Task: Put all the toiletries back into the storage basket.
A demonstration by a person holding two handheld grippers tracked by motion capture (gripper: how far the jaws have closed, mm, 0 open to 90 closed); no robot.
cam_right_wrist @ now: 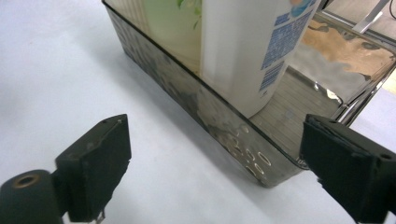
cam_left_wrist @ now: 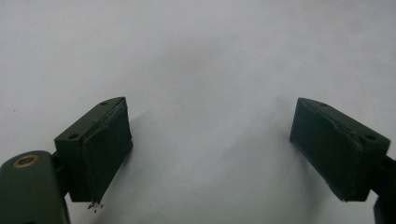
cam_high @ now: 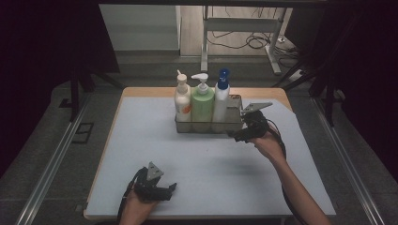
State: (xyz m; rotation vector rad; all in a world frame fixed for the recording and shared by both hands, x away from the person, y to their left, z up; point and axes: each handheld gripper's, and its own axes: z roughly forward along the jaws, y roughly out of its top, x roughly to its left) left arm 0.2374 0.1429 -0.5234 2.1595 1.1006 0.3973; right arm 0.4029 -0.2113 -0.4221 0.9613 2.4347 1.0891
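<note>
Right gripper (cam_high: pixel 238 136) released beside metal caddy (cam_high: pixel 233 125); left gripper (cam_high: pixel 170 189) released over white tabletop (cam_high: pixel 141 140).

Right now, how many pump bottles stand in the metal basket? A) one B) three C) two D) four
B: three bottles stand side by side in the metal basket: a cream bottle, a green bottle and a white bottle with a blue pump, leaving the basket's right end free.
</note>
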